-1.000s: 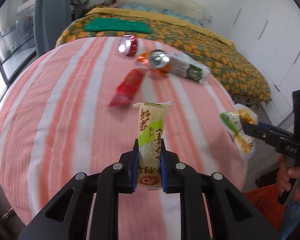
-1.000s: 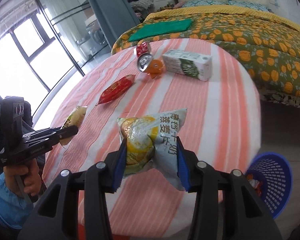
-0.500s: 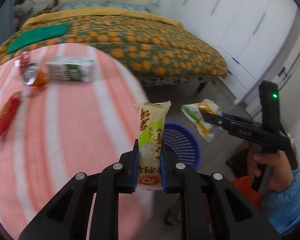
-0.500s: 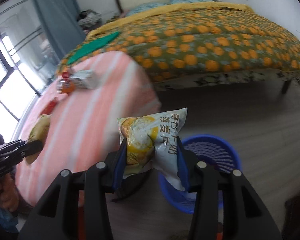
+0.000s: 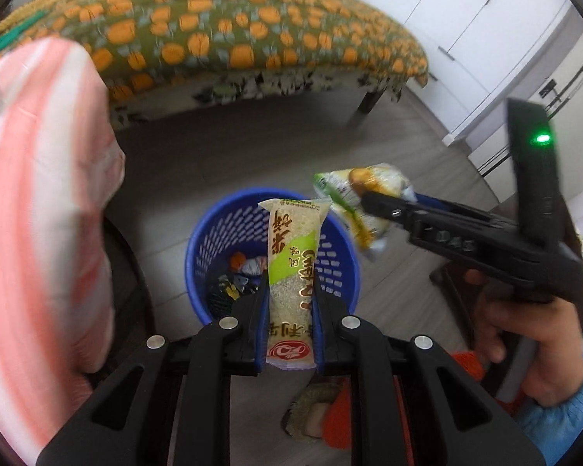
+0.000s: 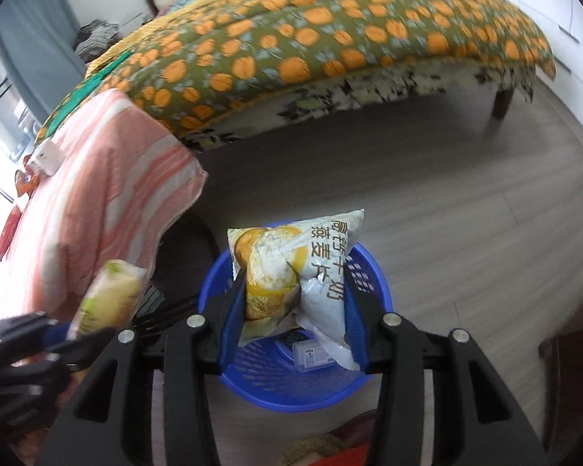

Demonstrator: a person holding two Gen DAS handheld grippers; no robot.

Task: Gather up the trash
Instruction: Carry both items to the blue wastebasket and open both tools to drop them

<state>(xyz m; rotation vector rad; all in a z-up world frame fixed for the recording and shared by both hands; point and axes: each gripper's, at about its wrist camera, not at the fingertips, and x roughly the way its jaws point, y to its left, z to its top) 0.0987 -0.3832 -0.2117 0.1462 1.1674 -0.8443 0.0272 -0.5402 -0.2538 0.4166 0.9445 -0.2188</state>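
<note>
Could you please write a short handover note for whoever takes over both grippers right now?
Left gripper: shut on a rice cracker packet, held above the blue basket.
Right gripper: shut on an oatmeal sachet, also over the basket.
Done: some trash already lies in the basket.
Left: release both packets into the basket, then return to the striped table, where a carton and red and orange wrappers remain.

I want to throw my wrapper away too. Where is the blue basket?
The blue basket stands on the wooden floor beside the striped table, in front of the bed; both views show it just beyond the held snack packets.
</note>
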